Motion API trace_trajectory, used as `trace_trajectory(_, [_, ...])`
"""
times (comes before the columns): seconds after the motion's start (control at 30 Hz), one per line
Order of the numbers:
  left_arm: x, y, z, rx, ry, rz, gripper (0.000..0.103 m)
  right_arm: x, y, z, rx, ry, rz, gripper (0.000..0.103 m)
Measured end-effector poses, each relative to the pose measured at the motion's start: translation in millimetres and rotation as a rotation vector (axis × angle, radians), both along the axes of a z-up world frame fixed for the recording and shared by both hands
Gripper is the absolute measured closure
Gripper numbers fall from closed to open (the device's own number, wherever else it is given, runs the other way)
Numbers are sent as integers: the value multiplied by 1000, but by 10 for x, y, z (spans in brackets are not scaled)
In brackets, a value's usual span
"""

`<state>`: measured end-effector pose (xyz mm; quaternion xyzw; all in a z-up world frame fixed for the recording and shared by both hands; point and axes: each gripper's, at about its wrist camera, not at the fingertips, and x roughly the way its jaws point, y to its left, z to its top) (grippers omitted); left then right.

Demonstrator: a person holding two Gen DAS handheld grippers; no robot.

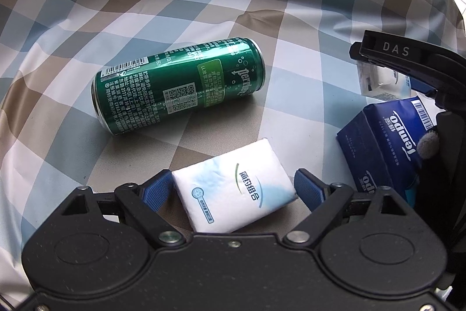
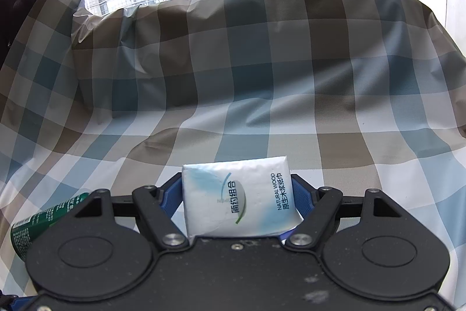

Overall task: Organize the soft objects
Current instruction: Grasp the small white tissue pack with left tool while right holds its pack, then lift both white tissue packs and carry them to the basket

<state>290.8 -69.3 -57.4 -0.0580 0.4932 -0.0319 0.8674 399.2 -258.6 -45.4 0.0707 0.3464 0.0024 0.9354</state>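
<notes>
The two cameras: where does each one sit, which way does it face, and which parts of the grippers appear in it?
Left wrist: sits on the left gripper, faces down at a white tissue pack between open fingers, green can beyond; right gripper shows at right.
Right wrist: sits on the right gripper, faces across the checked cloth toward a window, pads pressing a second white pack.
Shared: can, cloth.

A white tissue pack [image 1: 233, 188] is seen lying between the parted left tongs [image 1: 233, 191], with a green can [image 1: 180, 85] on its side beyond and a blue tissue pack [image 1: 387, 145] nearby.
</notes>
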Motion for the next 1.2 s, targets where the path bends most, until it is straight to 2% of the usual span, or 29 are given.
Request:
trace_trajectory(0.43, [-136,8,-2,14,-10,-209,18,13,3,-8,6,4,-13,28])
trace_trajectory(0.6, [-106,-9,-68,9,6,-192,14,18,0,-11,6,9,-20,28])
trace_trajectory(0.67, [-119,-54,-88,23,-1,-204,8,23,-1,-13,6,12,-22,28])
trace_trajectory(0.8, [-140,-130,-120,72,-3,-210,7,24,-4,-11,8,10,-25,28])
trace_trajectory(1.0, [-115,29,-59,-1,-7,-134,7,-3,3,-6,6,0,-32,28])
trace_trajectory(1.13, [-71,47,-85,0,1,-145,9,-14,-23,5,18,-4,-43,28])
trace_trajectory(1.2, [-79,22,-70,16,-13,-160,18,-31,-37,19,23,-8,-53,28])
